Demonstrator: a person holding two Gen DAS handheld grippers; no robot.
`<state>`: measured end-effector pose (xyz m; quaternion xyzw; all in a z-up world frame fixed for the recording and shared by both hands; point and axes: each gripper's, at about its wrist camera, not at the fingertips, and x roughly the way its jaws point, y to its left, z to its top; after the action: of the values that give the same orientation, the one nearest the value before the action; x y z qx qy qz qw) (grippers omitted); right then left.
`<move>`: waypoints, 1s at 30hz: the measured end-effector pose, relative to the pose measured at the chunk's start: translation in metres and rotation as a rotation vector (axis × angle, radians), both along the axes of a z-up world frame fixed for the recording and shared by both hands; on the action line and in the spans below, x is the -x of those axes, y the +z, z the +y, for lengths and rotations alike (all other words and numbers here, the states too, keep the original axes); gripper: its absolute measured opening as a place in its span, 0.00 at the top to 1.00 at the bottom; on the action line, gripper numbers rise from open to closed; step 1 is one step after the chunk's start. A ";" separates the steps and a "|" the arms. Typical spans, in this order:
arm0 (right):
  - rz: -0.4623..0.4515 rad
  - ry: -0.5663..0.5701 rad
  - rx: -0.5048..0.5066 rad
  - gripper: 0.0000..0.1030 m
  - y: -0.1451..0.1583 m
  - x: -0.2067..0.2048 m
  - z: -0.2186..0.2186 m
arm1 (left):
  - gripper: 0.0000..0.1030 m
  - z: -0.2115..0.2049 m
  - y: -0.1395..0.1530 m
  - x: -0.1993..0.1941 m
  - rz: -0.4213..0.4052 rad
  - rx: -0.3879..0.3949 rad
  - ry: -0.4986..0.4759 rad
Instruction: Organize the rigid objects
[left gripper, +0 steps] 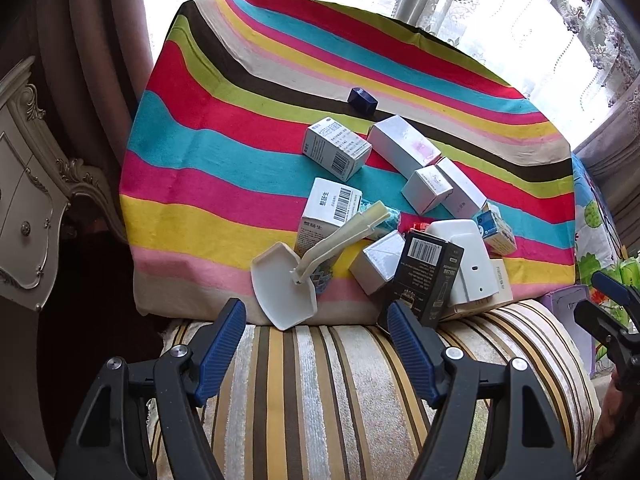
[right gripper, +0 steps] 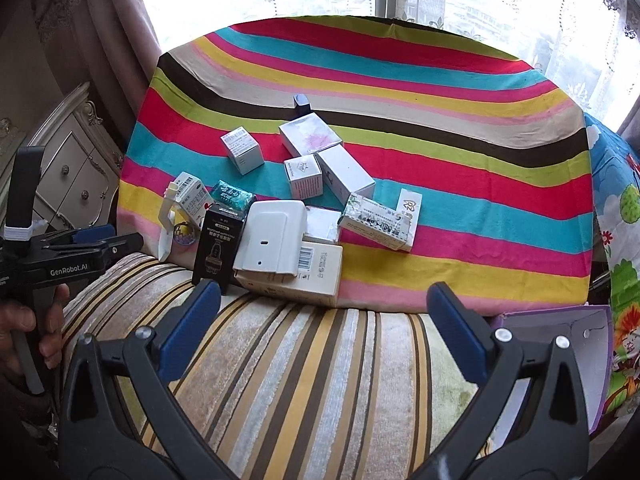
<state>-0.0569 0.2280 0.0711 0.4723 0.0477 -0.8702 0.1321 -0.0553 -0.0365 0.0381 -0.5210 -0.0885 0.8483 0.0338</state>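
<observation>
Several small boxes lie scattered on a rainbow-striped cloth (left gripper: 224,184). Among them are a white scoop (left gripper: 286,284), a black barcode box (left gripper: 426,276), a white plastic device (left gripper: 466,256), a white barcode box (left gripper: 338,148) and a small dark blue box (left gripper: 362,100). My left gripper (left gripper: 316,316) is open and empty over the striped cushion, just short of the scoop and black box. My right gripper (right gripper: 324,300) is open and empty near the cloth's front edge, in front of the white device (right gripper: 272,236) and the black box (right gripper: 218,244).
A striped velvet cushion (right gripper: 304,372) fills the foreground. A purple open box (right gripper: 560,336) stands at the right. A white carved cabinet (left gripper: 24,200) stands at the left, and curtains and a window lie behind. The left gripper also shows in the right wrist view (right gripper: 120,242).
</observation>
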 end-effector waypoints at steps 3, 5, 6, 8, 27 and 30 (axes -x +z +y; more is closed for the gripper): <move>-0.035 -0.015 0.031 0.00 -0.016 0.014 -0.007 | 0.40 0.002 -0.007 0.013 -0.012 0.003 -0.011; -0.033 -0.013 0.040 0.00 -0.026 0.019 -0.012 | 0.44 0.003 -0.015 0.023 -0.029 0.024 -0.018; -0.027 -0.010 0.035 0.00 -0.029 0.020 -0.015 | 0.46 0.004 -0.019 0.028 -0.037 0.036 -0.023; -0.040 0.002 0.027 0.00 -0.037 0.022 -0.020 | 0.49 0.005 -0.027 0.035 -0.052 0.054 -0.034; -0.099 0.037 -0.035 0.00 -0.066 0.042 -0.055 | 0.88 0.010 -0.031 0.038 0.033 0.095 -0.080; -0.126 0.033 -0.089 0.00 -0.076 0.046 -0.060 | 0.88 0.009 -0.027 0.031 0.052 0.058 -0.085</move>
<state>-0.1027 0.1682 -0.0047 0.5309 0.0858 -0.8333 0.1279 -0.0865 -0.0270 0.0115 -0.5026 -0.0410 0.8617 0.0569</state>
